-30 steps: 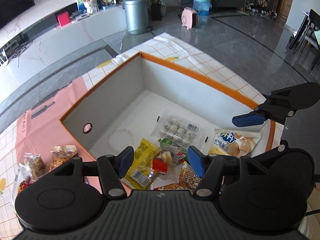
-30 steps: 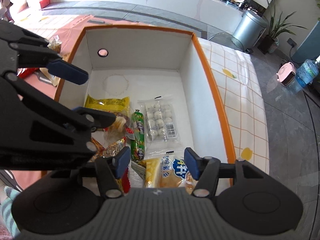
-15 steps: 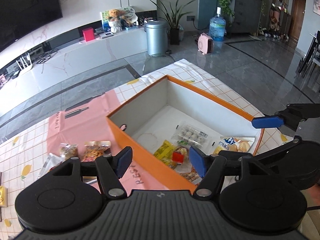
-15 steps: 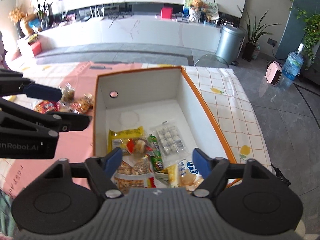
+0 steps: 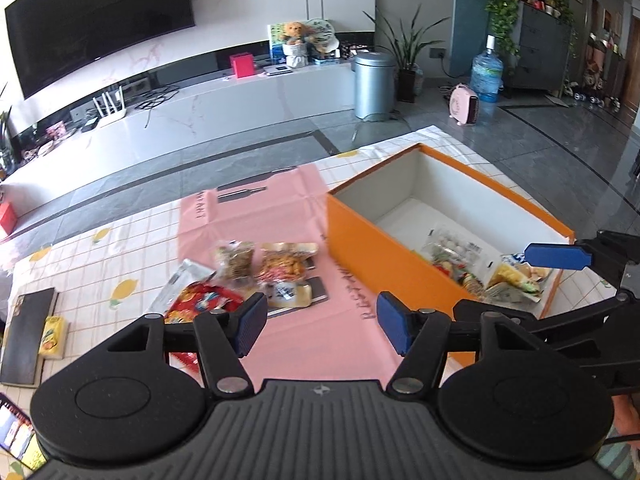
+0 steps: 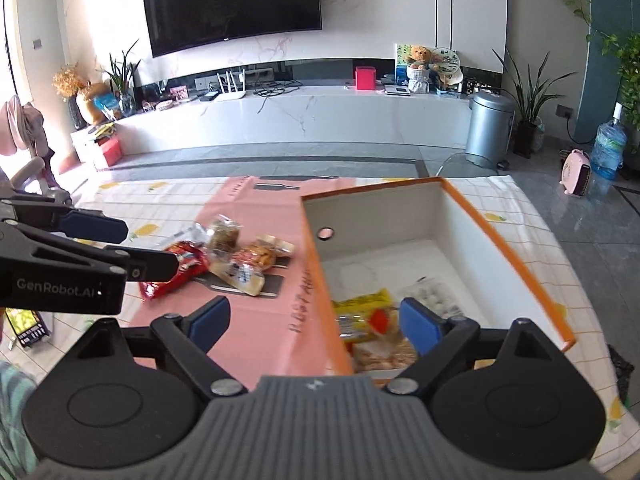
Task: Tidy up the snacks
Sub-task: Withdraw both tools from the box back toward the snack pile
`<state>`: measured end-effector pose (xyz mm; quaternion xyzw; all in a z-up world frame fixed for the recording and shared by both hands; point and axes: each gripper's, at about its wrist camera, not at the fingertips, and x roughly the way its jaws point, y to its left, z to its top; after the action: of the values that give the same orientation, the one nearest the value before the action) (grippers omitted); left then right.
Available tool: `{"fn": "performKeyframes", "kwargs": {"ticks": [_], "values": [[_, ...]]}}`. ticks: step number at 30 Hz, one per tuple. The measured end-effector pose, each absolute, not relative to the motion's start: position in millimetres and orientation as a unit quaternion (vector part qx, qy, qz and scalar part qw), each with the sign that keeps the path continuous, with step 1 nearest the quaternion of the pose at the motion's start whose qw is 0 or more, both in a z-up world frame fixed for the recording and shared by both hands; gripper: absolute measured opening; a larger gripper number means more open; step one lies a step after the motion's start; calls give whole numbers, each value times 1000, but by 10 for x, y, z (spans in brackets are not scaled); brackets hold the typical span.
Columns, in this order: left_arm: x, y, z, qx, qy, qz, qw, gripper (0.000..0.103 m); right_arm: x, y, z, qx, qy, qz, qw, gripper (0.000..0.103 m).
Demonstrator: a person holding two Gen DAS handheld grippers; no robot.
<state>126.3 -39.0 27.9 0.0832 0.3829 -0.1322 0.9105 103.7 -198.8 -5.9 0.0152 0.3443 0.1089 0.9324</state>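
An orange box (image 5: 360, 248) with white inner walls (image 6: 512, 248) stands on the right of the table. It holds several snack packs, among them a clear pack of white balls (image 5: 456, 242) and a yellow packet (image 6: 360, 304). Left of it, loose snacks lie on a pink mat (image 5: 260, 216): a red packet (image 5: 204, 300) (image 6: 176, 268), a nut pack (image 5: 236, 258), an orange-filled pack (image 5: 286, 264) and a pale packet (image 5: 286, 294). My left gripper (image 5: 320, 316) hovers over the mat, jaws closing on nothing. My right gripper (image 6: 316, 316) hangs above the box's near left wall, jaws opening, empty.
A dark book (image 5: 28, 336) with a small yellow carton (image 5: 52, 336) beside it lies at the table's left edge. A phone (image 6: 26, 326) lies near the front left. Beyond the checked tablecloth are grey floor, a metal bin (image 5: 374, 84) and a long white cabinet.
Both grippers have risen out of the box and drawn back to the left, so the loose snacks on the pink mat are now in view. The right jaws stand wider.
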Motion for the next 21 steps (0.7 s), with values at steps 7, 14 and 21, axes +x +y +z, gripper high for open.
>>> {"fn": "performKeyframes", "kwargs": {"ticks": [7, 14, 21], "values": [[1225, 97, 171, 87, 398, -124, 905, 73, 1002, -1533, -274, 19, 358, 133, 924, 87], [1263, 470, -31, 123, 410, -132, 894, 73, 1100, -1232, -567, 11, 387, 149, 910, 77], [1434, 710, -220, 140, 411, -159, 887, 79, 1366, -1086, -755, 16, 412, 160, 897, 76]]}}
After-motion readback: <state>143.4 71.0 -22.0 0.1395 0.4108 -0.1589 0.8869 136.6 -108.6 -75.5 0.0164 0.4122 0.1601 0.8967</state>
